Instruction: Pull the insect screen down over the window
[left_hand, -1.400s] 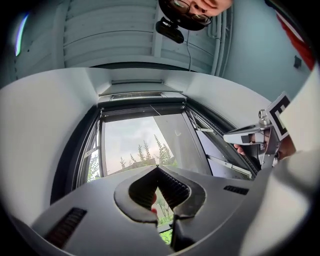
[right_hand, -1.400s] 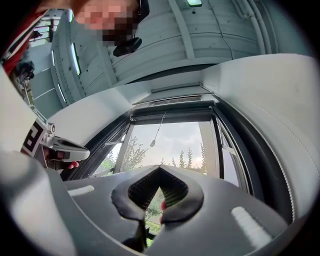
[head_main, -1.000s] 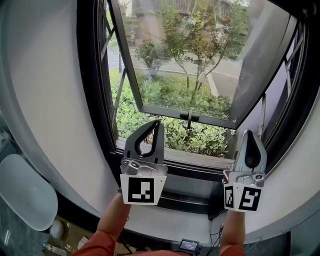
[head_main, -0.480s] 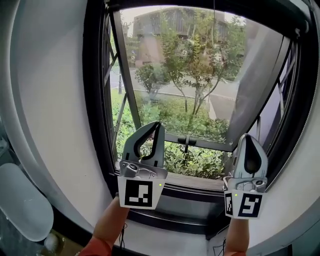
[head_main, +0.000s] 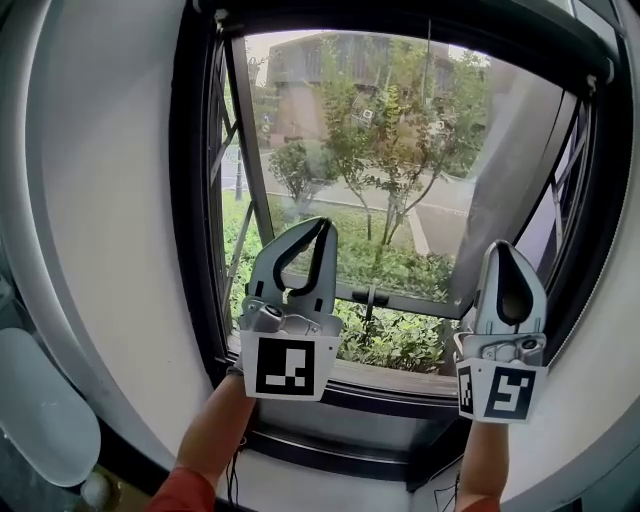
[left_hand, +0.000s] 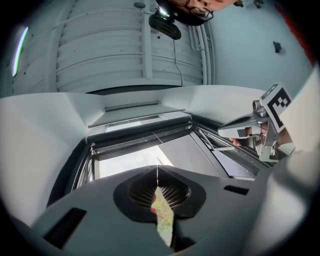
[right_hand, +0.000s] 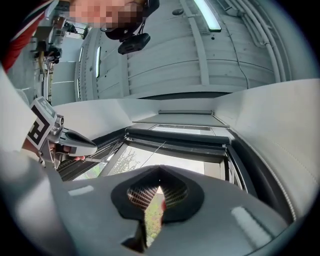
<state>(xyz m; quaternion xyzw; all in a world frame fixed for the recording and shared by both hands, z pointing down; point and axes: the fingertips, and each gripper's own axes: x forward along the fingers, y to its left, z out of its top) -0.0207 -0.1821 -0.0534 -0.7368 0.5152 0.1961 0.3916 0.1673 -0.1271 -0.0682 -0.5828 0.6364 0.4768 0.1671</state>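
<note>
- Insect screen (head_main: 420, 20): one, rolled up in its dark housing across the top of the window (head_main: 195, 200). Long axis runs left to right, above and beyond both grippers.
- Pull cord (head_main: 428, 70): one thin line hanging right of centre, probably nearer the right hand-held gripper (head_main: 503, 246).
- Left hand-held gripper (head_main: 320, 223): one, jaw tips together, empty.
- Right hand-held gripper: one, likewise closed on nothing.
- Sash (head_main: 400, 298): one, tilted outward.

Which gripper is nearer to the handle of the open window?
Left. The left gripper sits just left of the window handle; the right gripper is farther away on its right.
</note>
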